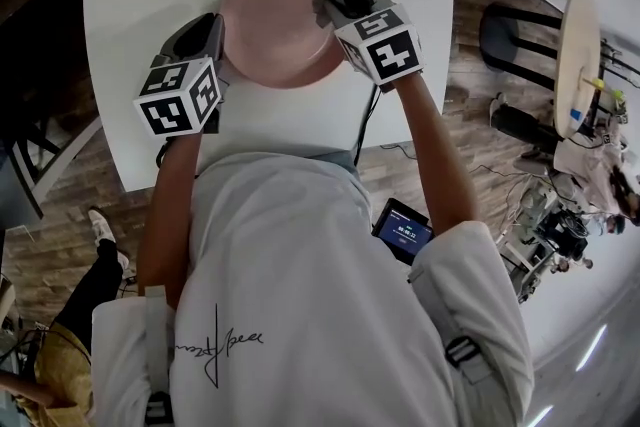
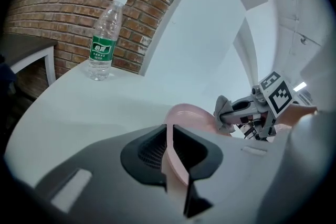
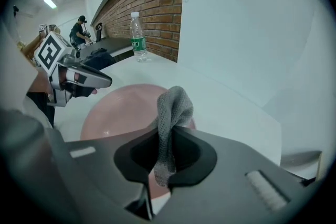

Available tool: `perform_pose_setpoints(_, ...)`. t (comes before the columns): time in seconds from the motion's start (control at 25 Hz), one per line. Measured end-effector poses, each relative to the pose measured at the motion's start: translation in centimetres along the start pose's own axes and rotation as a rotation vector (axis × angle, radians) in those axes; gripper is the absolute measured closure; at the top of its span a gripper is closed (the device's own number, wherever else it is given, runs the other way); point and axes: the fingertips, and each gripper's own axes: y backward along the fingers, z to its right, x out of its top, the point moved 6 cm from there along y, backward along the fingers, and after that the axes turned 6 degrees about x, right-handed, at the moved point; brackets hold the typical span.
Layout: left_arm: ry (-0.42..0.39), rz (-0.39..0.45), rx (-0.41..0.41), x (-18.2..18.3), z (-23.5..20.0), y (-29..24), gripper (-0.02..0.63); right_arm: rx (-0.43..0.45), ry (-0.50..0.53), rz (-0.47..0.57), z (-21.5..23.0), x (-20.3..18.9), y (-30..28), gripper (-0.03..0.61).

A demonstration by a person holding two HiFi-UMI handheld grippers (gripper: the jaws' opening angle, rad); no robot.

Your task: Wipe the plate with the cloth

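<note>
Two grippers meet at a pink plate point(image 1: 275, 20) over a white table point(image 1: 140, 5), about midway between the table's left and right edges and set back from its near edge. The left gripper point(image 2: 173, 160) is clamped on the plate's left rim: in the left gripper view the thin pink edge runs straight up between the dark pads, both jaws pressed to it. The right gripper point(image 3: 161, 157) is closed on a grey knitted cloth point(image 3: 173, 107), which stands up from between its jaws in a folded loop. In the head view this cloth sits at the plate's right rim, apparently touching it, though the contact itself is hard to make out. Whether the plate rests flat on the table or is tipped up a little is also unclear from above. A clear water bottle point(image 2: 105, 39) with a green label and white cap stands upright near the table's far left corner, well apart from the plate, with a brick wall point(image 2: 63, 2) behind it. Beyond the table's near edge, beside the person's right arm, a small lit screen point(image 1: 403, 230) shows.
</note>
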Motion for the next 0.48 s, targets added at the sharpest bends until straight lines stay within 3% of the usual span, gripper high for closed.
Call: perform_pose_setpoints(0.48, -0.022, 0.102, -0.025, 2.2, 2.2, 2.6, 0.597, 0.051, -0.126, 0.175, -2.2, 0.6, 5.3, 0.538)
